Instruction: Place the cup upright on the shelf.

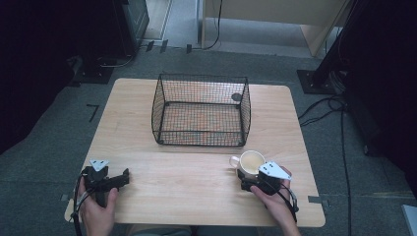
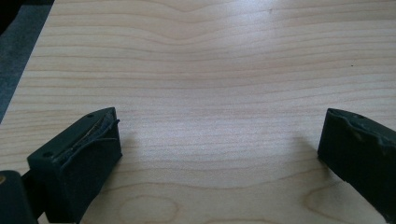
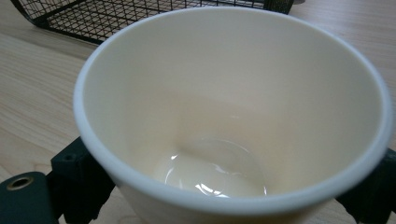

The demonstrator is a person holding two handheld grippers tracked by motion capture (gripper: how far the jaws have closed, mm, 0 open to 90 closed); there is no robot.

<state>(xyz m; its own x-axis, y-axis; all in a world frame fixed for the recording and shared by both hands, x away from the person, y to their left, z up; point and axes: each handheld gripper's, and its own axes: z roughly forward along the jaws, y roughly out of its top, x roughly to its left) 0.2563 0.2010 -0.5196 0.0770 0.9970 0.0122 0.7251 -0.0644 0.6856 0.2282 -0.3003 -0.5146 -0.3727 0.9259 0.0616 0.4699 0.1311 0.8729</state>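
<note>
Right up close, we see the round cream cup with a handle (image 3: pixel 233 121), empty and shiny at the bottom. Our right gripper (image 1: pixel 252 183) has one black jaw on each side of it, squeezing its wall, so the cup is held. The cup sits at the near right part of the pale wooden table (image 1: pixel 196 182), just in front of the black wire basket (image 1: pixel 201 109). Our left gripper (image 1: pixel 118 180) rests low over the near left part of the table. Its jaws stand wide apart with nothing between them but bare wood.
</note>
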